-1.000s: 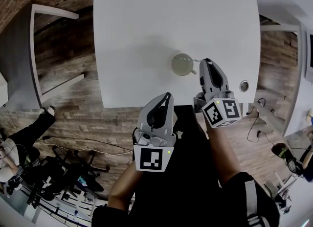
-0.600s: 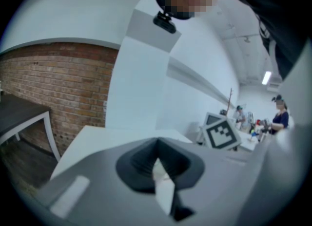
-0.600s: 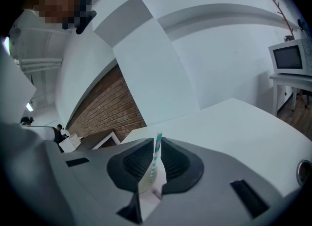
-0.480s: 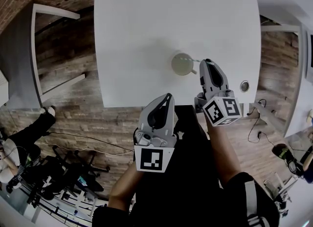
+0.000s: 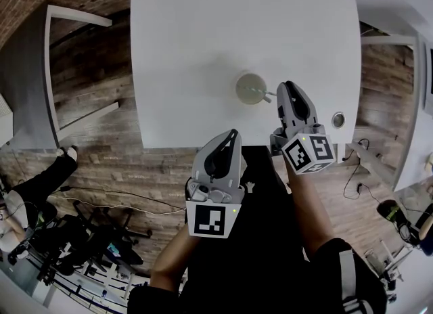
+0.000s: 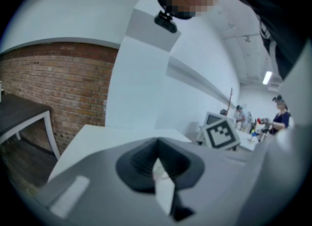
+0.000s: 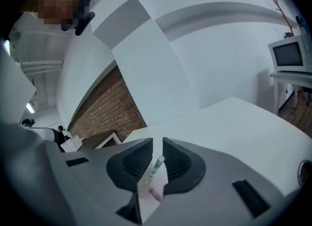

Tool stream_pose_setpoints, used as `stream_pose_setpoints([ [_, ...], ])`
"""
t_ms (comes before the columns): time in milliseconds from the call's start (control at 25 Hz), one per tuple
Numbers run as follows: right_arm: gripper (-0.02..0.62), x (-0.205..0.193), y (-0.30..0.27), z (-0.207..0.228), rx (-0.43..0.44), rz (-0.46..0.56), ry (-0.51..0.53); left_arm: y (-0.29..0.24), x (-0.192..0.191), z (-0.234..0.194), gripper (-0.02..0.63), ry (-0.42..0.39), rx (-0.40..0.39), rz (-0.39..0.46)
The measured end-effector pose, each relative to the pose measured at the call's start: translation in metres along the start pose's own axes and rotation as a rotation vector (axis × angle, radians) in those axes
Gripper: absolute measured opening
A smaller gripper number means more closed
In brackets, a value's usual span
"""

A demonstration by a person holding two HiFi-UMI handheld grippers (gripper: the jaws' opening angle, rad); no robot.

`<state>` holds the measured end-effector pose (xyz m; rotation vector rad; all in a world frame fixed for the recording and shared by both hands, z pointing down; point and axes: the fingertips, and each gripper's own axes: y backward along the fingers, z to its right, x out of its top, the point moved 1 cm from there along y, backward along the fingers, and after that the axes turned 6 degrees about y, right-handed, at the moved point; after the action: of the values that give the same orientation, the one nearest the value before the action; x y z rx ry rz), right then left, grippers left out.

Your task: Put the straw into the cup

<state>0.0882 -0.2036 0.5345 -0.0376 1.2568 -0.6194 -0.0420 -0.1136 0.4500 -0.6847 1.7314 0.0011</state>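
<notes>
Jaws of the right gripper (image 7: 157, 144) narrowly parted, striped straw (image 7: 152, 171) showing in the gap; left gripper (image 6: 157, 144) jaws pressed together on nothing.

Head view: pale cup (image 5: 240, 88) stands on the white worktop (image 5: 203, 49), with a thin pale line, likely the straw (image 5: 254, 90), lying across its inside. Right gripper (image 5: 287, 93) just beside the cup, on its right. Left gripper (image 5: 230, 133) well back from the cup, off the worktop's near edge. Cannot tell whether the parted jaws touch the straw. Judged: insertion looks done or nearly so. Left to do: full release and drawing the right gripper clear of the cup.
</notes>
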Motion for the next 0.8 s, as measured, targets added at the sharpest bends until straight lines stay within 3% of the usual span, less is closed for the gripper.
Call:
stream_pose_setpoints([
  [400,0.049,0.028,0.010,0.004,-0.009,0.040,0.034,-0.001,0.014,0.000,0.005,0.000,0.001,0.038],
  [800,0.049,0.107,0.049,-0.002,-0.023,0.159,0.106,0.002,0.058,0.003,0.005,-0.048,0.003,0.135],
])
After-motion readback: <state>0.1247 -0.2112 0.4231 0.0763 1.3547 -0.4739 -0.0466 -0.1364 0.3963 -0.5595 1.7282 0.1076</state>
